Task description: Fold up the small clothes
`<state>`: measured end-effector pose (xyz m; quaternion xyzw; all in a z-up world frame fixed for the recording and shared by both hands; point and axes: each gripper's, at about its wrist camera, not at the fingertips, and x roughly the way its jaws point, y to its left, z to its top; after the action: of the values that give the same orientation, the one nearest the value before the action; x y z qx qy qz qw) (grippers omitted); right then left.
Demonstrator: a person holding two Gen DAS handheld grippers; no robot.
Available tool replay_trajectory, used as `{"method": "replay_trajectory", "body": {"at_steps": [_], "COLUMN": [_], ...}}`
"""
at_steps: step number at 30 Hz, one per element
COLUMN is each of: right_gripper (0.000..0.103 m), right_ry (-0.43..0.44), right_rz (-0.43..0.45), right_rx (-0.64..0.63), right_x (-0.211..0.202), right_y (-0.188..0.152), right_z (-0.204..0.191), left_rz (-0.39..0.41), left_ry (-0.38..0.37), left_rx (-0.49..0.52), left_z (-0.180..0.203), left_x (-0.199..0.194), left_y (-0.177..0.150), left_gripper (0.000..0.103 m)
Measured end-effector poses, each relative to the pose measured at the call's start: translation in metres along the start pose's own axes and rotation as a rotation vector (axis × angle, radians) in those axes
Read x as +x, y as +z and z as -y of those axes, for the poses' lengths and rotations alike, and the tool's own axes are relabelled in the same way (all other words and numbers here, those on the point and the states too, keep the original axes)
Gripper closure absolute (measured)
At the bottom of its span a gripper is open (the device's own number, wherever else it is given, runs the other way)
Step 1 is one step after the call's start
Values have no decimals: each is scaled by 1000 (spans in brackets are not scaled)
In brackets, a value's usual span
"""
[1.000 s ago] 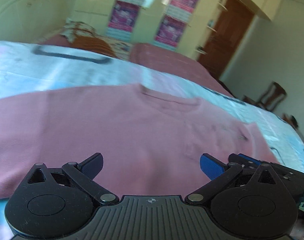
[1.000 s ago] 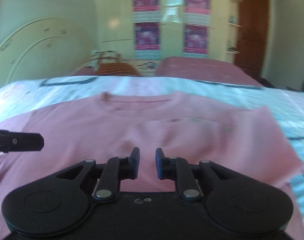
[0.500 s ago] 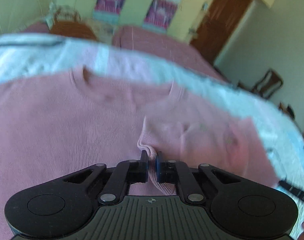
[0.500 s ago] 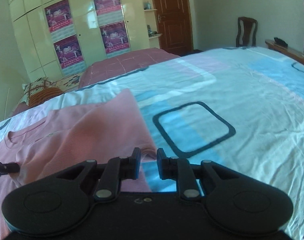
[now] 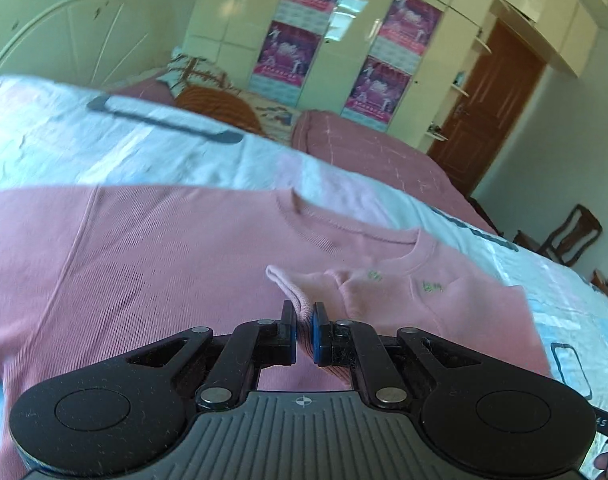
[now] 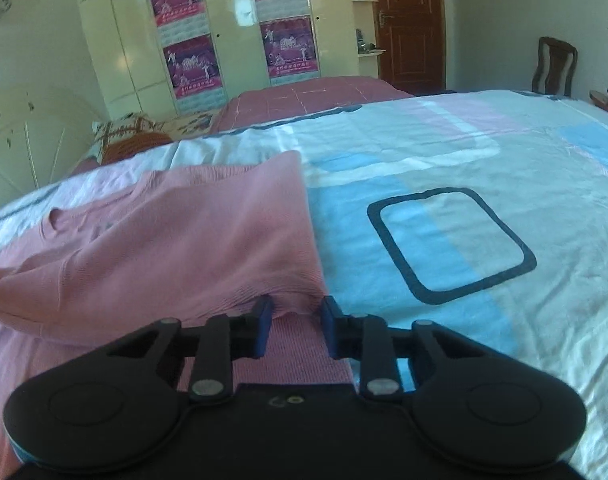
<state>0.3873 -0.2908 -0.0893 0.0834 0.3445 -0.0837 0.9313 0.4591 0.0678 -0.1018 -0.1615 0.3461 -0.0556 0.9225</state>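
Note:
A pink knit sweater (image 5: 152, 264) lies spread on the bed, neckline away from me. My left gripper (image 5: 304, 322) is shut on a fold of the sweater, a cuff or edge pulled over the body near the neckline. In the right wrist view the sweater (image 6: 176, 240) has its right side folded over. My right gripper (image 6: 295, 314) is partly open, its fingers either side of the folded edge near the sweater's right border, not clamping it.
The bed carries a light blue, pink and white sheet (image 6: 463, 184) with dark square outlines. Pillows (image 5: 216, 96) and a headboard (image 5: 64, 32) are at the far left. A wardrobe with posters (image 6: 232, 32), a brown door (image 6: 407, 24) and a chair (image 6: 553, 66) stand beyond.
My left gripper closed on a fold of the sweater and carried it over the body. My right gripper swung to the sweater's right edge and opened a little.

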Motion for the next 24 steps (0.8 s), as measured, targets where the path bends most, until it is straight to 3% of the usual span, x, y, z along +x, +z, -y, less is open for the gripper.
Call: {"method": "replay_trajectory", "body": {"at_steps": [5,10,12,15,17,18,20,22,24], "right_gripper": [74,77,88,102,102,101,98,89,84], "right_ry": [1,29,45,17,13,15,26,49,49], "right_rz": [-2,60,65,-15,-22,-25,-25,-6,18], "right_rx": [-74,-50,-53,-97,-92,-93,-90,-76,-95], "right_x": [0,-13,-10,9,11,10,7,2,1], "right_y": [-2,4,7,6,3,3,3,6,9], "right_z": [-3,6,6,3,5,5,6,9,8], "left_rz": [-13,-5,4,-7,-40,-34,-8,22,52], "left_ry": [15,26,28,48,82,80,102,91,75], "left_rx": [-19,-23,-27,-13,5,-2,-7,14,36], "left_z": [-3,-5,-4,-3,-4,-6,-7,-5,-1], "left_x": [9,6,4,8,16,16,11,9,13], "left_y": [-9,-19,-21,-26,-31,-32,-33,-27,-17], "left_gripper": [96,96,96,96,96,92,71,21,18]}}
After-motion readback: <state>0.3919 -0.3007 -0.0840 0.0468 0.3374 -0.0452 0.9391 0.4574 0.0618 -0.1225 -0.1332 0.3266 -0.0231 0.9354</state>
